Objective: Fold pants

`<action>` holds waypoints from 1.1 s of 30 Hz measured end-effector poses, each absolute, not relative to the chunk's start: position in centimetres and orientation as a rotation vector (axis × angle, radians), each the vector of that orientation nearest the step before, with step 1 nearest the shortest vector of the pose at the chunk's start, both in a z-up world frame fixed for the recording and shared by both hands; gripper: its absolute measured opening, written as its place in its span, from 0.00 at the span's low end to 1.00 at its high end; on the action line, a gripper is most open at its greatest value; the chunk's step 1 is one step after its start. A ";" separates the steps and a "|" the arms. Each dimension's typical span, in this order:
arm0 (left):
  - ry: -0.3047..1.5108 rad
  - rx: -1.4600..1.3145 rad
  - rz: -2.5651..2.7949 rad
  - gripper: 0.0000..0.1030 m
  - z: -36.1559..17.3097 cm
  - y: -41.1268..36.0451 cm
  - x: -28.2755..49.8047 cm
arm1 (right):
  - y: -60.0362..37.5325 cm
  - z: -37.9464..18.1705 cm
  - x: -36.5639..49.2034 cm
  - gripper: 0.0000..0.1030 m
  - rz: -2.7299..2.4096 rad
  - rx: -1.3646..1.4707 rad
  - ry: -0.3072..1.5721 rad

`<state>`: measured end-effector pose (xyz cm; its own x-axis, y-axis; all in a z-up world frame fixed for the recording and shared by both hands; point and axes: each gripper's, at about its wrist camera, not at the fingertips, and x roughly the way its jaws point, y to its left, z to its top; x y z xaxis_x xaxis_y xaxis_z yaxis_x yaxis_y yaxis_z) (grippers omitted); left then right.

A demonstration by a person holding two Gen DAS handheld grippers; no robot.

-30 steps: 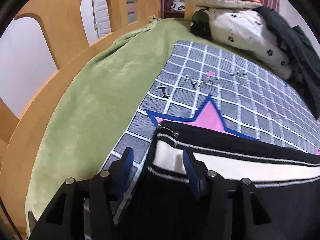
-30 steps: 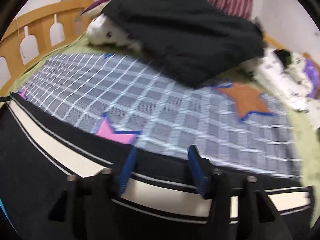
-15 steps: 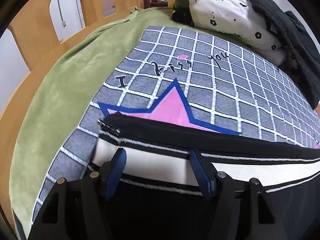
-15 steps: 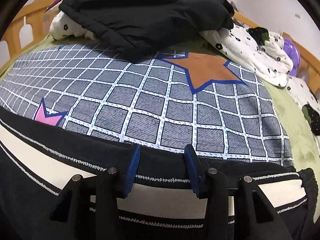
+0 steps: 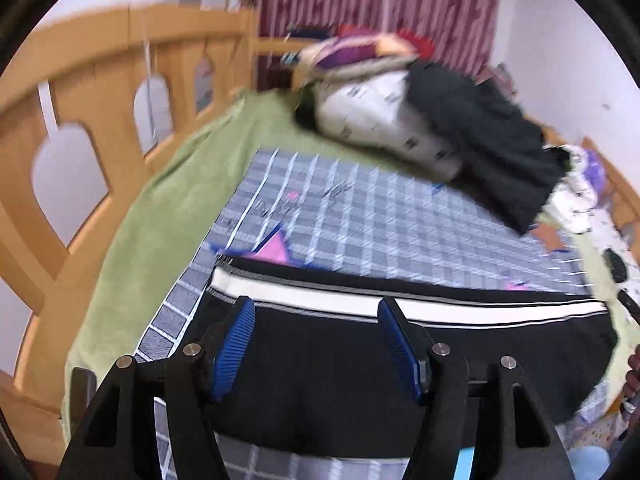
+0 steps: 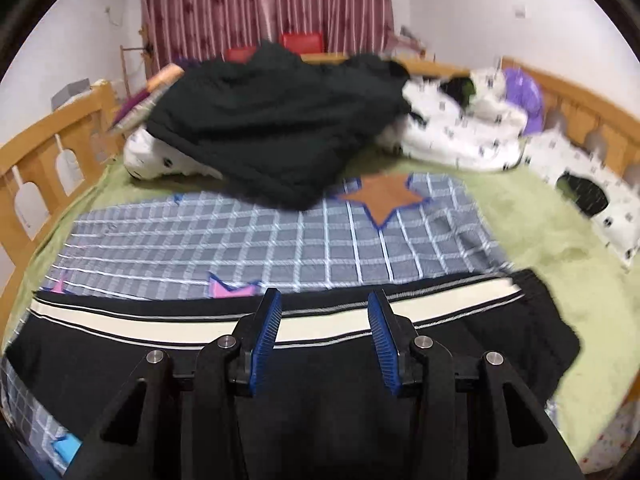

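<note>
Pants (image 6: 320, 380) cuff end shows from right wrist only.

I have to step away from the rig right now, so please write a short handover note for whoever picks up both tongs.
Left tongs: open, empty, over the black pants near their left end.
Right tongs: open, empty, over the same pants toward the right end.
Pants lie flat across the near edge of the grid blanket, white side stripe facing away.
Done: pants look folded lengthwise, legs stacked; hard to confirm through the blur.
Left: fold them across, end to end, then smooth.
</note>
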<state>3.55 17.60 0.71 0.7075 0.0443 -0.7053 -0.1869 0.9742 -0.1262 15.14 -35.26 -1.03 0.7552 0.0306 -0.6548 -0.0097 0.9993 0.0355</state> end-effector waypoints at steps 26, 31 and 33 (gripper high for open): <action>0.851 -0.767 0.198 0.45 -18.8 28.6 -3.5 | -26.7 -6.9 10.5 0.44 0.208 0.209 0.723; 0.816 -0.741 0.240 0.45 -19.2 31.3 -0.6 | -26.1 -7.1 10.1 0.44 0.171 0.102 0.705; 0.802 -0.770 0.249 0.45 -19.3 31.8 0.2 | -25.6 -7.3 9.8 0.44 0.168 0.044 0.707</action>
